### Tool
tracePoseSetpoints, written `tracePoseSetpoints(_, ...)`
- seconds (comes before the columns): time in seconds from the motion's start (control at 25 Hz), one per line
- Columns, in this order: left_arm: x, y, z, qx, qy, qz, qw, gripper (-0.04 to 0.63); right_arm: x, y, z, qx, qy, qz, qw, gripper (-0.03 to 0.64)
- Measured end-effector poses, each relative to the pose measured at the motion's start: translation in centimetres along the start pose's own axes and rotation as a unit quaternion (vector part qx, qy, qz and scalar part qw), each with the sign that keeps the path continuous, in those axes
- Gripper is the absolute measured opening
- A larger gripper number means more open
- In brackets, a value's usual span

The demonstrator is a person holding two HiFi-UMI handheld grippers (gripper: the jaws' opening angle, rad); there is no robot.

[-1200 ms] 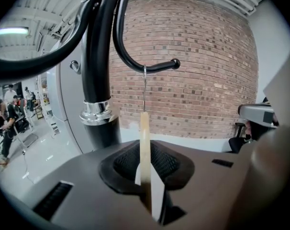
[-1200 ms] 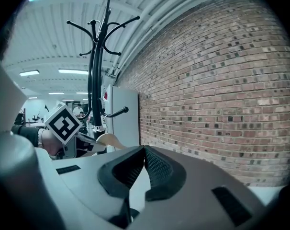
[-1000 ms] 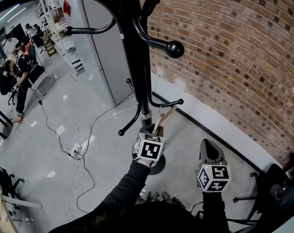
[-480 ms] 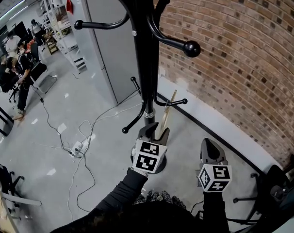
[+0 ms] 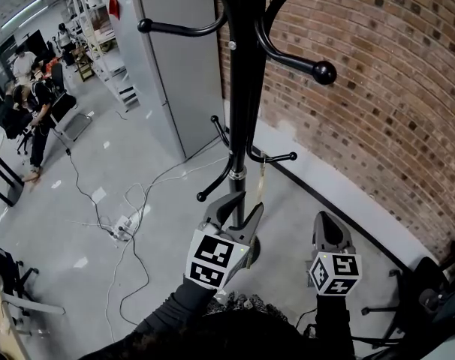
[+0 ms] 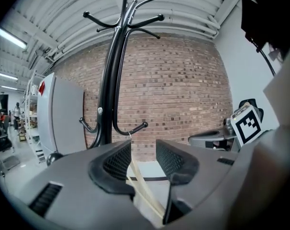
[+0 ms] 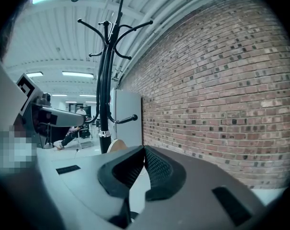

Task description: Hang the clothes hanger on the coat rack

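The black coat rack (image 5: pixel 242 73) stands by the brick wall. A pale wooden hanger (image 5: pixel 260 182) hangs by its wire hook from a lower arm (image 5: pixel 277 157) of the rack. My left gripper (image 5: pixel 238 210) is just below and in front of it, open. In the left gripper view the hanger's wood (image 6: pixel 141 188) runs between the spread jaws of the left gripper (image 6: pixel 144 148), and neither pad presses on it. To the right, my right gripper (image 5: pixel 329 229) is shut with nothing in it. In the right gripper view its tips (image 7: pixel 144 151) touch, with the rack (image 7: pixel 105 95) ahead.
A brick wall (image 5: pixel 378 88) runs behind the rack on the right. A grey cabinet (image 5: pixel 164 66) stands left of the pole. Cables and a power strip (image 5: pixel 119 231) lie on the floor. People sit at the far left (image 5: pixel 32 111). A black chair base (image 5: pixel 419 291) is at the right.
The left gripper opened and let go of the hanger, then rose. The hanger, tilted in the jaws before, now hangs straight from the lower arm. The right gripper stayed still.
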State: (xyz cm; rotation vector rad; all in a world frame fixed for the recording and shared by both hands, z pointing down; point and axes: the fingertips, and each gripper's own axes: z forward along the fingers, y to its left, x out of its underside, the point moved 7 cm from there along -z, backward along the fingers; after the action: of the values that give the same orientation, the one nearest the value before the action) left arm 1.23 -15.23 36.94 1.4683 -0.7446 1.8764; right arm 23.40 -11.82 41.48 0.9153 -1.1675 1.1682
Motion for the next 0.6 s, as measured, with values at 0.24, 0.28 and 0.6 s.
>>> tracePoseSetpoints(0.24,2.8,0.4,-0.7,0.006,0.035,-0.011,0.9993,0.144,-0.2,0.5,0.0,-0.001,-0.003,0.0,1.0,0.009)
tracePoseSetpoints(0.28,3.1,0.4,-0.8,0.005,0.038,-0.012,0.9992,0.125,-0.2,0.5,0.0,-0.001,-0.004,0.0,1.0,0.009)
tracePoseSetpoints(0.6,4.0,0.6,-1.5,-0.02,0.027,0.004,0.9994,0.009,-0.4,0.6,0.4,0.001,-0.004,-0.007,1.0,0.009)
